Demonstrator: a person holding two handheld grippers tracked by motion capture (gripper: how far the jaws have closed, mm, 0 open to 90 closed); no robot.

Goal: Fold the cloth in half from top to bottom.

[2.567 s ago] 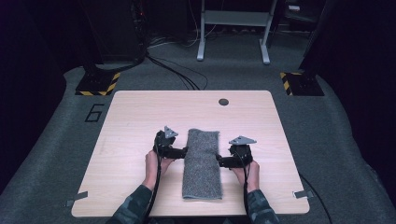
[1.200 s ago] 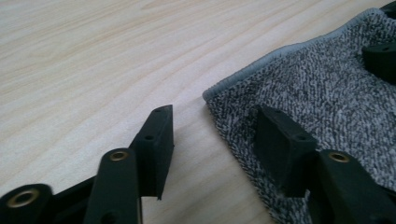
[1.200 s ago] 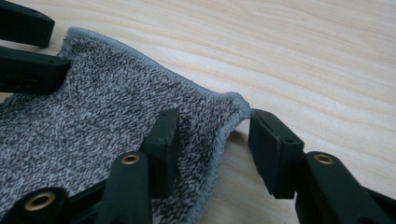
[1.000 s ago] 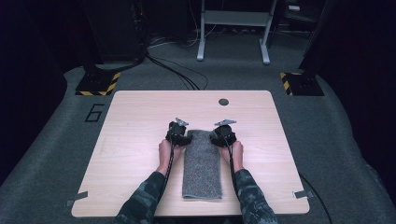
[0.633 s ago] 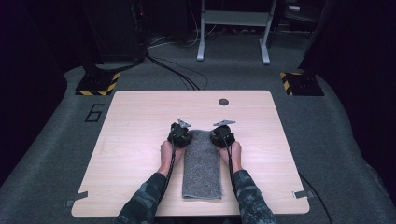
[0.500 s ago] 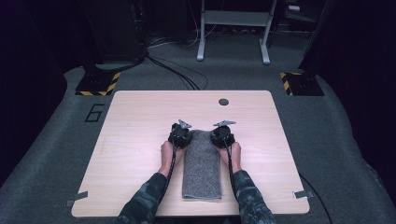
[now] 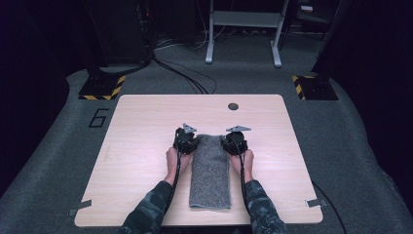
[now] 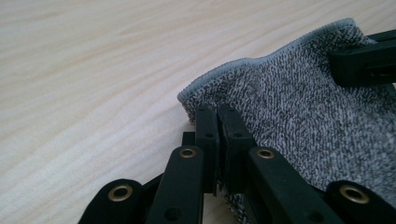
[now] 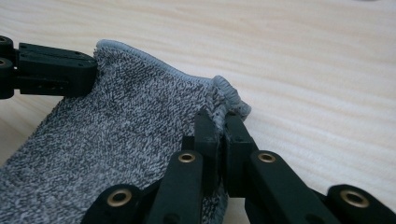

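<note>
A grey, speckled towel (image 7: 210,170), folded into a long narrow strip, lay on the pale wooden table (image 7: 141,126), running from the table's centre toward the 6 o'clock edge. Its weave was a salt-and-pepper terry with a lighter grey stitched hem along the far end. The left gripper (image 7: 185,141) was clenched on the towel's far corner at the 9 o'clock side; in the left gripper view the jaws stood pressed together over the hemmed edge (image 8: 243,65). The right gripper (image 7: 234,144) was likewise clamped on the opposite far corner, at 3 o'clock, where the hem bunched into a small fold (image 9: 229,95) just beyond the jaws. Between the two grippers the far edge of the cloth sat slightly raised and curved. The person's forearms, in camouflage sleeves (image 7: 148,214), flanked the strip. A small dark round disc (image 7: 233,106) sat near the table's 12 o'clock edge, well apart from the towel.
</note>
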